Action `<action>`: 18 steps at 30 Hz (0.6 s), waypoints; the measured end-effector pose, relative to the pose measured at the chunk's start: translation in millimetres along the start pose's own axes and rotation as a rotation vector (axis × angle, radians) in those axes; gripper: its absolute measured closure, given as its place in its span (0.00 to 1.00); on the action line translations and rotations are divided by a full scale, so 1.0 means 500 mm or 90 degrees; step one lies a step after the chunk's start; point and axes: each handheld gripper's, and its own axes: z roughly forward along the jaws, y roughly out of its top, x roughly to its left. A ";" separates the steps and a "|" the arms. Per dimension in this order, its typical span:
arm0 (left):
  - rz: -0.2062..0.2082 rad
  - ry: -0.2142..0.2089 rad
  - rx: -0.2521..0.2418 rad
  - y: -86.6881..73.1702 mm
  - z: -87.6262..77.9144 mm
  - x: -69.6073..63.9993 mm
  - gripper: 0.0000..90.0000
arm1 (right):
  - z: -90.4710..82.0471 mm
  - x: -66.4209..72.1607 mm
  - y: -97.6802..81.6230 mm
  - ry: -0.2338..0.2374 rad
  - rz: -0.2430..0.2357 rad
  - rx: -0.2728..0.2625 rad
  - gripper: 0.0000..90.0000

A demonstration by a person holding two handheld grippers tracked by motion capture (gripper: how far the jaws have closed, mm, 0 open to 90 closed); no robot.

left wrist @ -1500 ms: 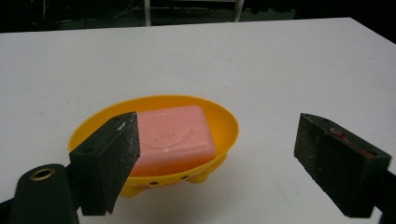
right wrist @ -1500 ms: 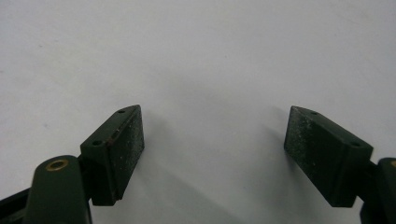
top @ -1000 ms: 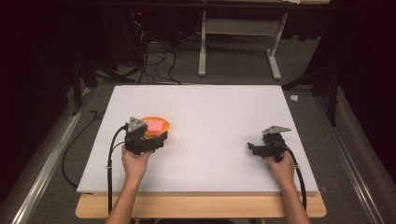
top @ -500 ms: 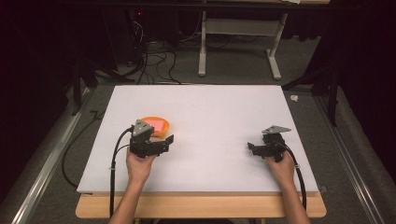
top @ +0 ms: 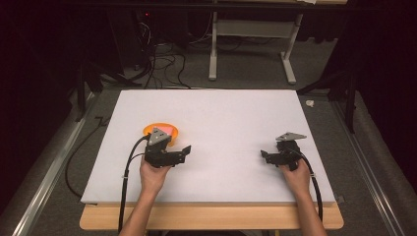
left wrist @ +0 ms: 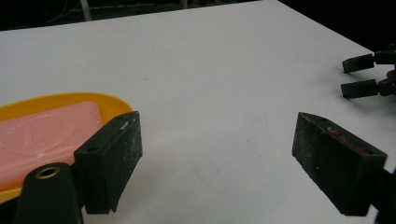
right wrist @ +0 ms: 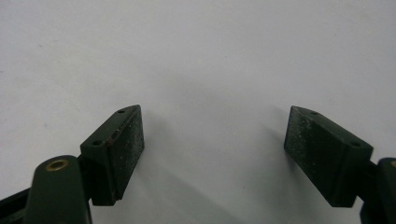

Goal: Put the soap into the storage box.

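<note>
Left hand-held gripper [top: 184, 152] left round orange dish [top: 153, 129].

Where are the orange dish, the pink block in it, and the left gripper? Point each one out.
orange dish [left wrist: 107, 103]: left gripper view, on its bare far rim.
pink block [left wrist: 42, 140]: left gripper view, on its top face.
left gripper [top: 186, 150]: high view, midway between the tips of its open jaws.
</note>
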 end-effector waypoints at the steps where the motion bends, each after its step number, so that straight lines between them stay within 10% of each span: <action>1: 0.000 0.000 0.000 0.000 0.000 0.000 0.19 | 0.000 0.000 0.000 0.000 0.000 0.000 0.23; 18: 0.021 -0.056 0.030 -0.009 0.051 -0.033 0.19 | -0.001 0.000 0.000 0.001 0.001 0.003 0.23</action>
